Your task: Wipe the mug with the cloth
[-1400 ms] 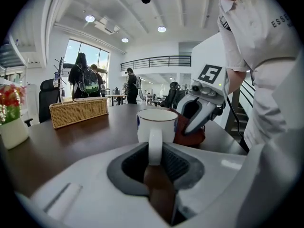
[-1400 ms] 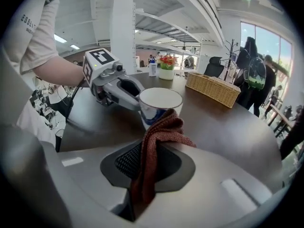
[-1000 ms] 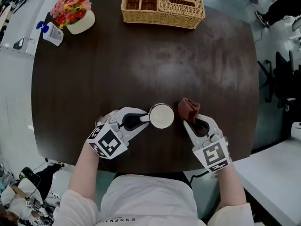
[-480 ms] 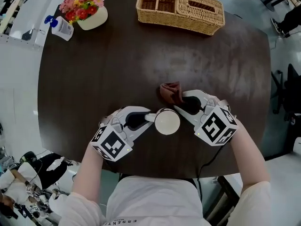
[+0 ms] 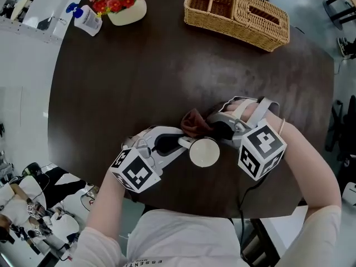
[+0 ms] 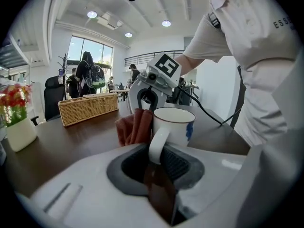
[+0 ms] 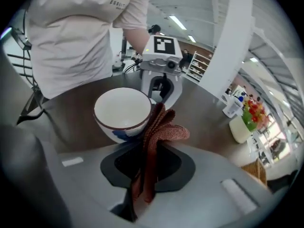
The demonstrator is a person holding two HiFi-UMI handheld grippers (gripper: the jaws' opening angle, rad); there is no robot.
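Near the table's (image 5: 139, 77) front edge, the left gripper (image 5: 182, 142) pinches the mug (image 5: 204, 152) by its handle, steadying it. The right gripper (image 5: 210, 128), clamped on the cloth (image 5: 193, 122), holds it against the mug's side.

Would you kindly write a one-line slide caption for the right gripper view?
Right gripper shut on the brown cloth beside the white mug, held by the left gripper.

Mug (image 5: 204, 152) on table (image 5: 133, 82), cloth (image 5: 192, 123) just behind; basket (image 5: 236, 7) far behind.
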